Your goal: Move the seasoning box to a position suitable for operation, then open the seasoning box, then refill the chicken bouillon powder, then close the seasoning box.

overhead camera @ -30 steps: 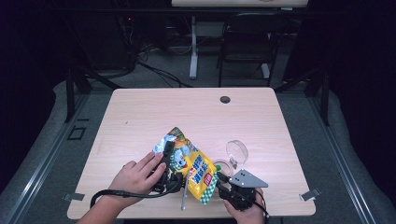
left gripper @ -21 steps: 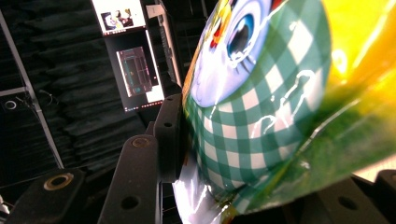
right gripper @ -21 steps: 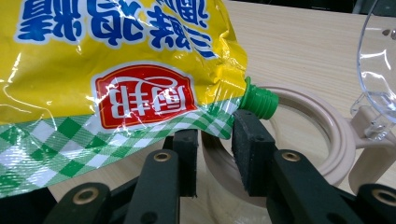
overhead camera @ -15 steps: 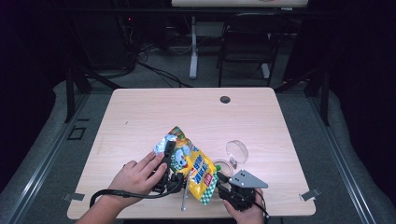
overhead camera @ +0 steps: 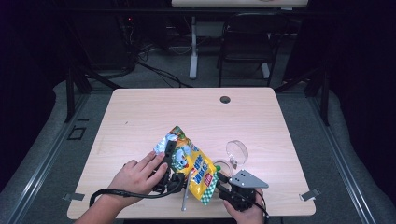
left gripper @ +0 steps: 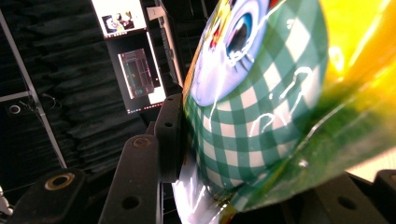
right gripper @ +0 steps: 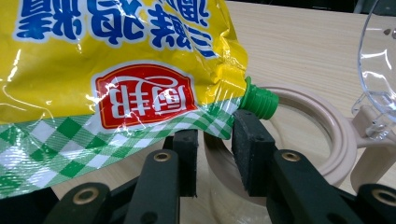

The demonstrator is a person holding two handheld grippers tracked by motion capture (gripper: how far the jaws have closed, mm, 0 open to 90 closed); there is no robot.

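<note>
A yellow pouch [overhead camera: 196, 165] with green checked edges lies slanted near the table's front edge. My left gripper [overhead camera: 169, 148] is shut on its upper end, and in the left gripper view the foil [left gripper: 261, 93] is pressed against a black finger [left gripper: 168, 135]. My right gripper [right gripper: 215, 140] sits low at the pouch's lower corner [right gripper: 116, 56], just under its green spout [right gripper: 259, 100]. Its pads stand a little apart and open, with the corner above their tips. In the high view the right gripper [overhead camera: 223, 186] is by the front edge.
A beige round container [right gripper: 327, 135] with a clear hinged lid [overhead camera: 236, 151] standing up is right behind the spout. A thin metal utensil [overhead camera: 185, 197] lies under the pouch's lower end. The wooden table [overhead camera: 140, 116] has a cable hole [overhead camera: 225, 99] at the back.
</note>
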